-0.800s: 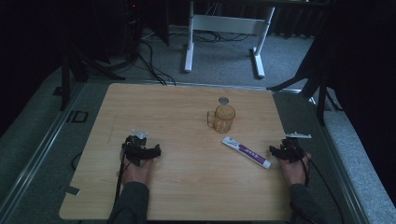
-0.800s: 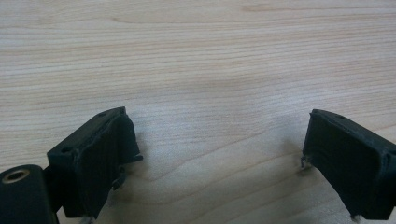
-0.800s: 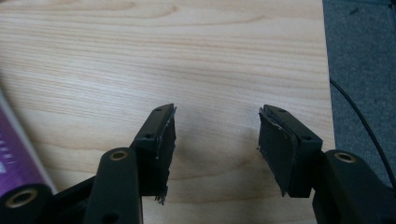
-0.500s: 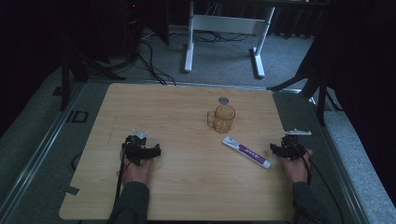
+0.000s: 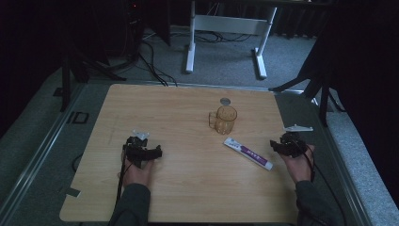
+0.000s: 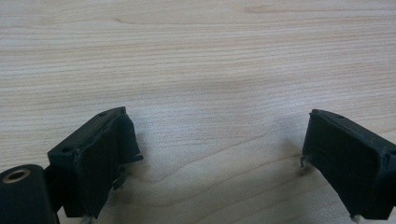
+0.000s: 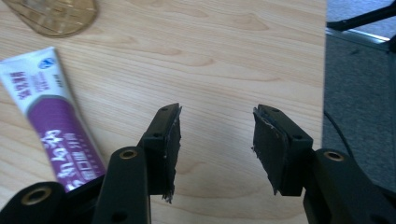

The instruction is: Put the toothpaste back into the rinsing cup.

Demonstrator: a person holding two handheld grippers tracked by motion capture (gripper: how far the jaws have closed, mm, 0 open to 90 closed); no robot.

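Observation:
A white and purple toothpaste tube [image 5: 248, 153] lies flat on the wooden table [image 5: 188, 188], right of centre. Behind it stands an amber glass mug [image 5: 225, 119] with its handle to the left. My right gripper [image 5: 286, 144] rests near the table's right edge, just right of the tube's cap end; its jaws stand open over bare wood [image 7: 215, 140], with the tube [image 7: 51, 116] to their left and the mug's base [image 7: 53, 16] farther off. My left gripper [image 5: 140, 150] sits on the left half of the table, open wide [image 6: 219, 149], nothing between its jaws.
A small grey disc [image 5: 225, 100] lies behind the mug. The table's right edge [image 7: 324, 70] runs close beside my right gripper, grey floor beyond. A white desk frame [image 5: 226, 28] and cables stand on the floor past the far edge.

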